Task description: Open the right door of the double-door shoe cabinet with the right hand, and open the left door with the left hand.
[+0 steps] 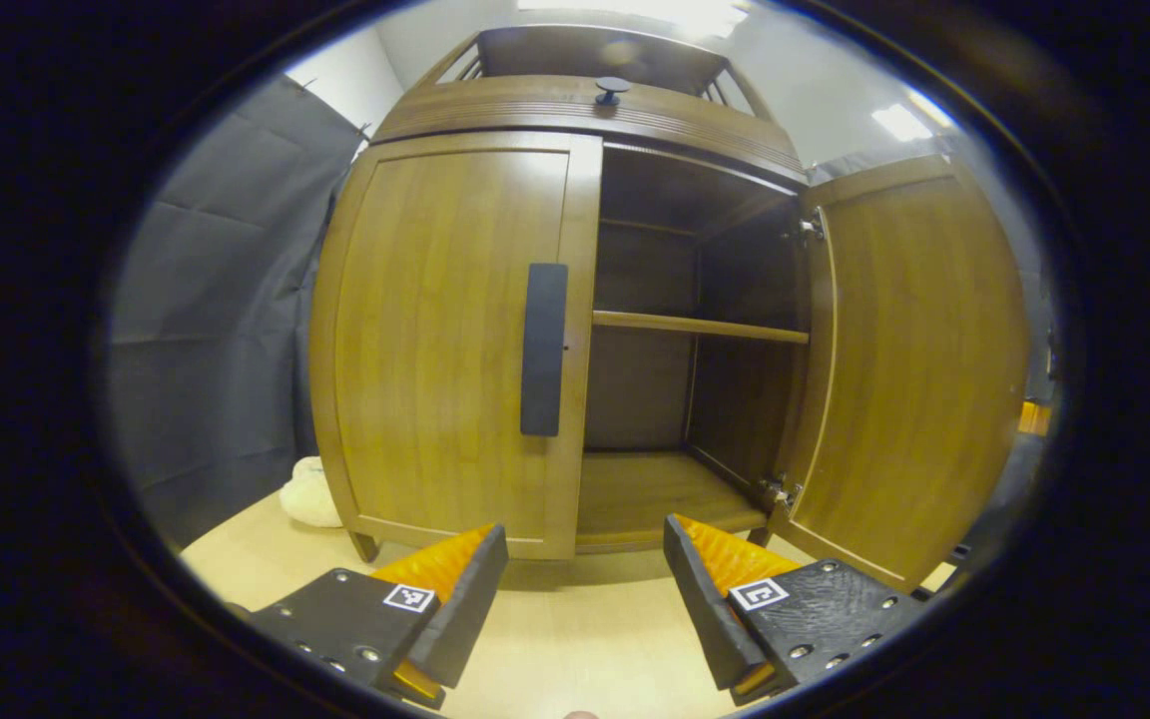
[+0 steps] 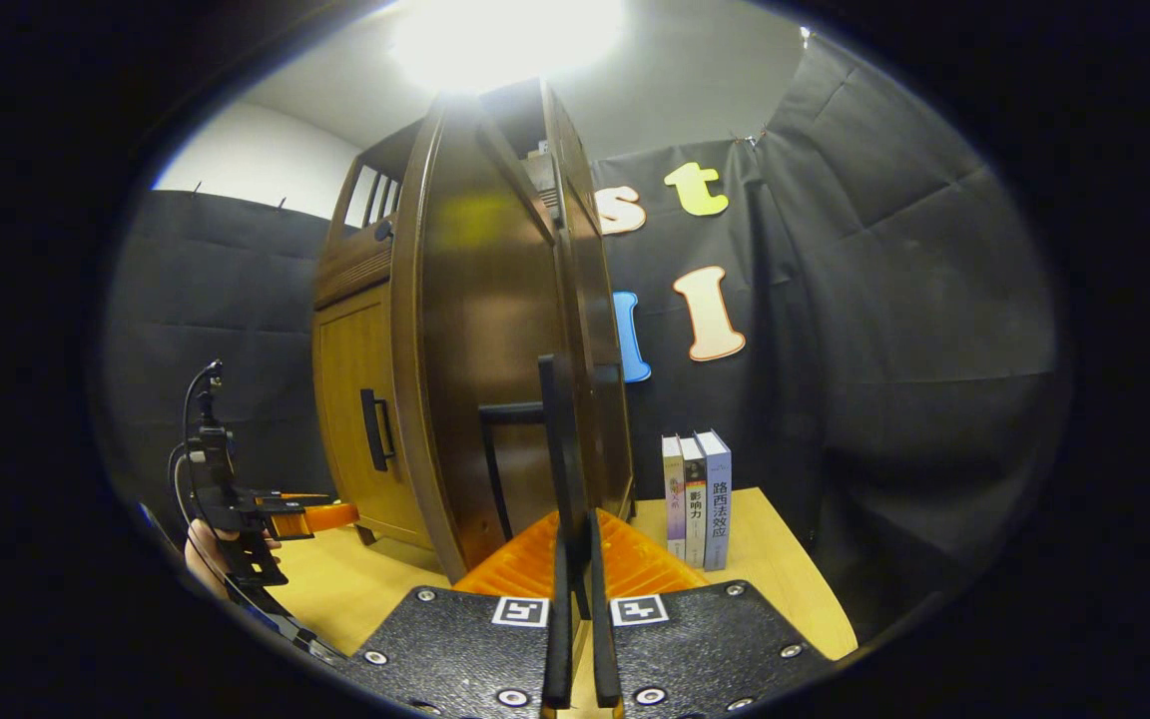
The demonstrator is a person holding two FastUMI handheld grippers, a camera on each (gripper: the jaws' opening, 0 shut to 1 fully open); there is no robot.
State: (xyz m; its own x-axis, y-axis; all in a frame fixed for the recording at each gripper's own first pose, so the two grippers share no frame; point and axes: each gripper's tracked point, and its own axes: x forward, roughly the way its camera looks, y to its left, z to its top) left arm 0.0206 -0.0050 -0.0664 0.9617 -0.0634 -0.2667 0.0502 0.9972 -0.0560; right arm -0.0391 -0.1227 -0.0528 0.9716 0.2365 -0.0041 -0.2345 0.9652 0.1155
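In the right gripper view, the right gripper (image 2: 575, 569) sits closest, its fingers pinched together on the dark handle (image 2: 547, 419) of the right door (image 2: 475, 330), which stands swung out edge-on; the clamp reads as a way to steer the door through its arc. Just past it, three books (image 2: 696, 496) stand upright near the desk's (image 2: 785, 579) far edge, against the black cloth wall, clear of the door's swing.

In the left gripper view, the left gripper (image 1: 585, 569) hangs released above the desk's near edge, jaws spread wide with nothing between them, lined up toward the long dark handle (image 1: 544, 349) on the closed left door (image 1: 445, 340). The gap looks set to take that handle. The shoe cabinet (image 1: 585, 110) stands toward the back of the desk, its right half bare, one shelf (image 1: 700, 326) showing. A pale soft thing (image 1: 310, 491) lies by the cabinet's left foot. The left door appears to be the remaining step.
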